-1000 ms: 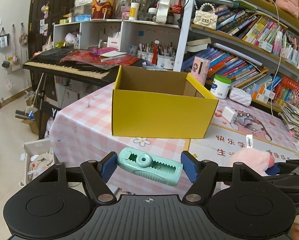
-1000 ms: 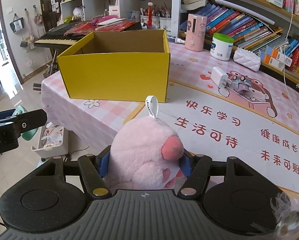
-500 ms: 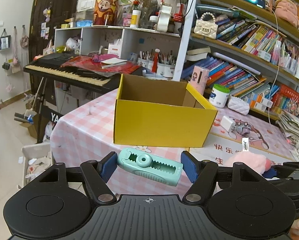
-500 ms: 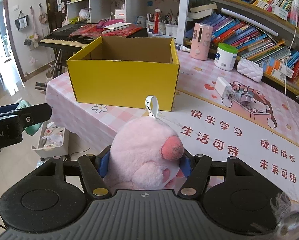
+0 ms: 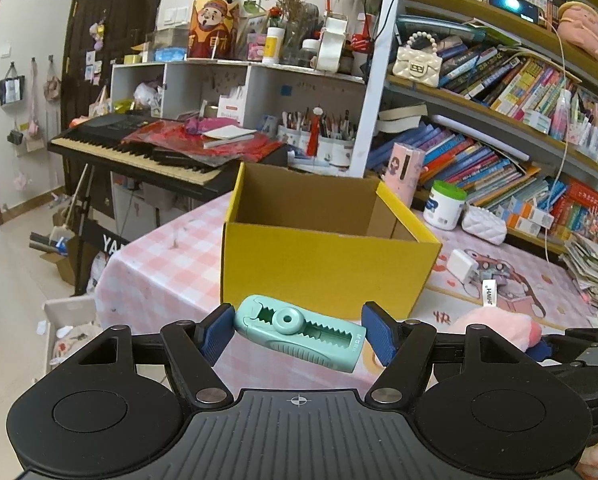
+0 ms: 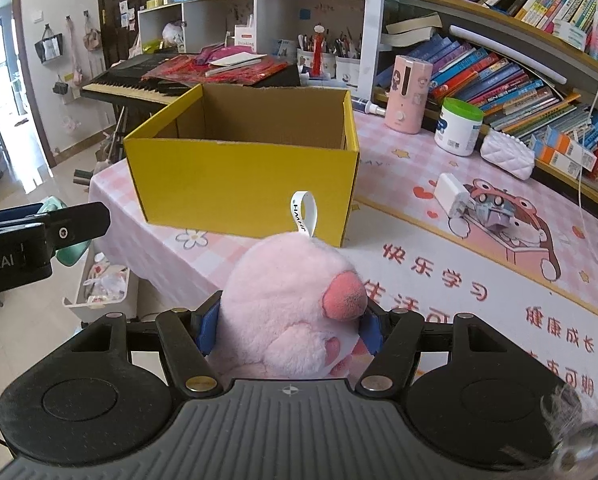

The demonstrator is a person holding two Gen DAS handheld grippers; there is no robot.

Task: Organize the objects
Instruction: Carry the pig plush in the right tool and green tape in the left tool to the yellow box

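Holding two items in the air short of the yellow box (image 5: pixel 323 272), which is standing open-topped on the pink checked tablecloth (image 5: pixel 171 268).

Left gripper (image 5: pixel 299 332): we are seeing its blue pads clamped on the ends of a mint-green toothed clip (image 5: pixel 299 330), lying crosswise and tilted down to the right. The left wrist view is giving us only the box's front wall and a slice of its brown interior; the floor of the box is hidden there.

Right gripper (image 6: pixel 289 326): we are seeing its pads pressing into the sides of a pink plush toy (image 6: pixel 291 304), white loop tag (image 6: pixel 304 214) standing upright on top. The right wrist view is looking further down into the box, though its floor is hidden here too. It is also showing the printed mat (image 6: pixel 479 288) beside the box, plus a white charger (image 6: pixel 453 194) and a white jar with a green lid (image 6: pixel 459 126) further back.

Only the left wrist view is showing the toy from the side, at its right edge.
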